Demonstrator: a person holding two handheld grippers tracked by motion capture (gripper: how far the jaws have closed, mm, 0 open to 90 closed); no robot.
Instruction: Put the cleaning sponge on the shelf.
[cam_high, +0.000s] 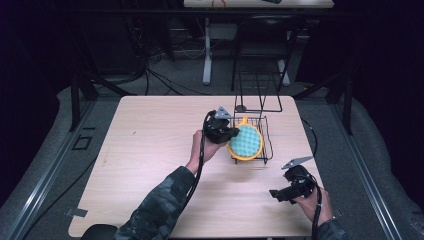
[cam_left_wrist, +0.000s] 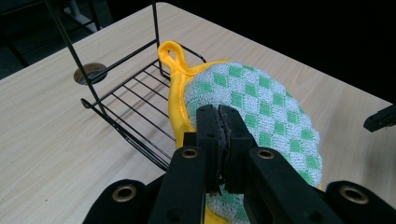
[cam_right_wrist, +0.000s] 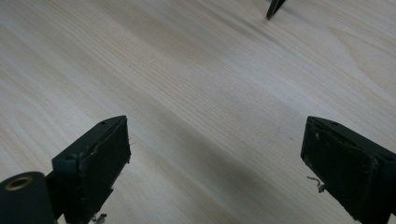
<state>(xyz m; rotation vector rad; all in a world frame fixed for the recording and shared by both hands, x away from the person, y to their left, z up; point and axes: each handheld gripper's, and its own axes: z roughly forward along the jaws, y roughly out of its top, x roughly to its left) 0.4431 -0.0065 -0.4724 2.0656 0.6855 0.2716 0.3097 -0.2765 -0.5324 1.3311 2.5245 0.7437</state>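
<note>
Between the left gripper's (cam_left_wrist: 223, 122) jaws: the near edge of the pot holder (cam_left_wrist: 261, 102), a round pad with a green-and-white check face and yellow trim, pinched tight with the pads nearly meeting. Pad stands tilted on edge just ahead of the jaws, its yellow hanging loop (cam_left_wrist: 170, 51) at the far end, pointing up. Under and beside it, to the gripper's left, sits the black wire rack (cam_left_wrist: 135, 93); the pad's lower edge appears to be inside the rack's low basket, contact point hidden by the jaws. High view agrees: left gripper (cam_high: 231, 134) on the pad's left rim, pad (cam_high: 246, 141) leaning in the rack (cam_high: 267, 142), rack's tall wire frame rising behind. Round hole (cam_left_wrist: 91, 72) in the table (cam_left_wrist: 42, 135) just beyond the rack's far corner. Right gripper (cam_high: 278, 195) is well apart, toward the person's right near the table's front edge; jaws spread wide, nothing between them, hovering over bare wood (cam_right_wrist: 196, 93).
</note>
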